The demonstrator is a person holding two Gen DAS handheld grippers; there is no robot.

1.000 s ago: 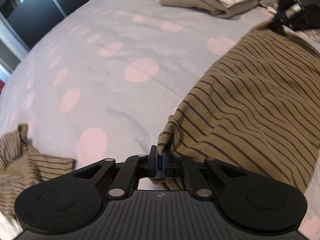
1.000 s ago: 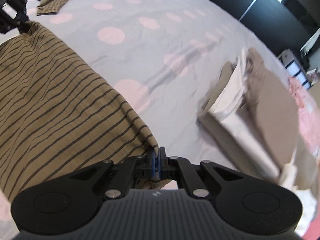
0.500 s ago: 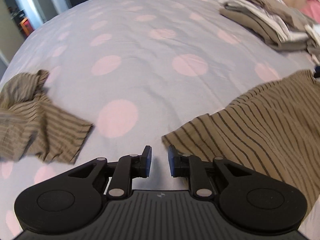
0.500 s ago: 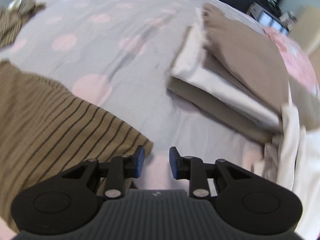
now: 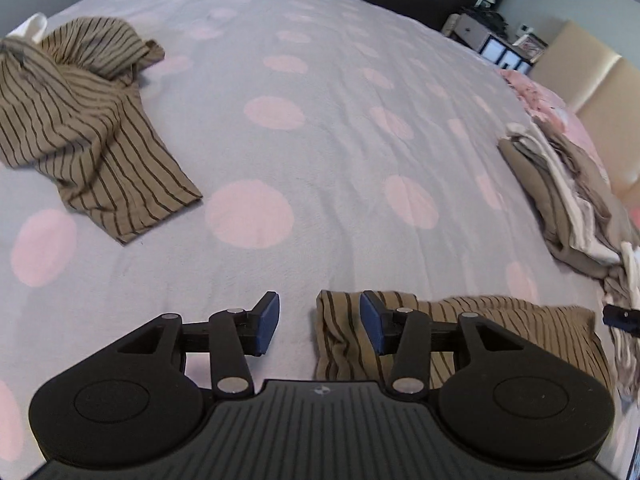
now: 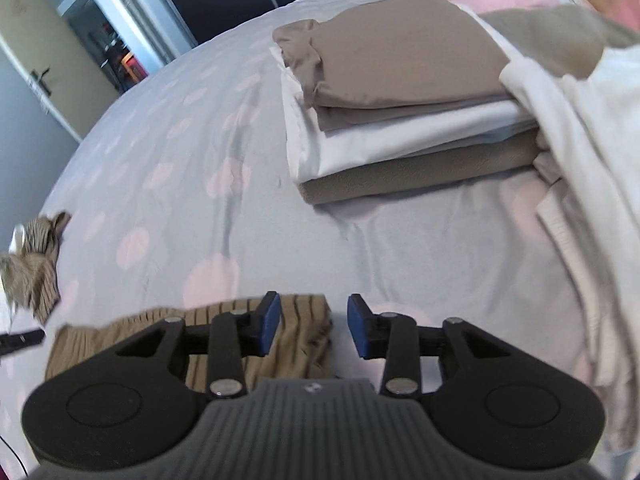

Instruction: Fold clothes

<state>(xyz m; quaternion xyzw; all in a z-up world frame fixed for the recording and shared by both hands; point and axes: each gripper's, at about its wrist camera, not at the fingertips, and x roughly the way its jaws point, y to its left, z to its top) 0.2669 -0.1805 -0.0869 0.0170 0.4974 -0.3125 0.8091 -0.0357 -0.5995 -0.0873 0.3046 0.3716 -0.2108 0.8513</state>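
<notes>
A folded brown striped garment point(image 5: 500, 320) lies flat on the bed, partly under my left gripper point(image 5: 318, 326), which stands open above its left corner. In the right wrist view the same garment point(image 6: 304, 324) shows under my open right gripper point(image 6: 314, 328), whose fingers hang over its right corner. Nothing is held by either gripper. A second brown striped garment point(image 5: 80, 120) lies crumpled at the far left of the bed, also seen small as a crumpled striped heap point(image 6: 36, 264).
The bed has a grey cover with pink dots point(image 5: 320, 140). A stack of folded taupe and white clothes point(image 6: 400, 100) sits ahead on the right, with loose white garments point(image 6: 580, 160) beside it. A dark wardrobe and a doorway lie beyond the bed.
Both grippers have let go of the striped garment's corners and opened wide. The garment now lies flat on the bed, and both grippers have pulled back and tilted up.
</notes>
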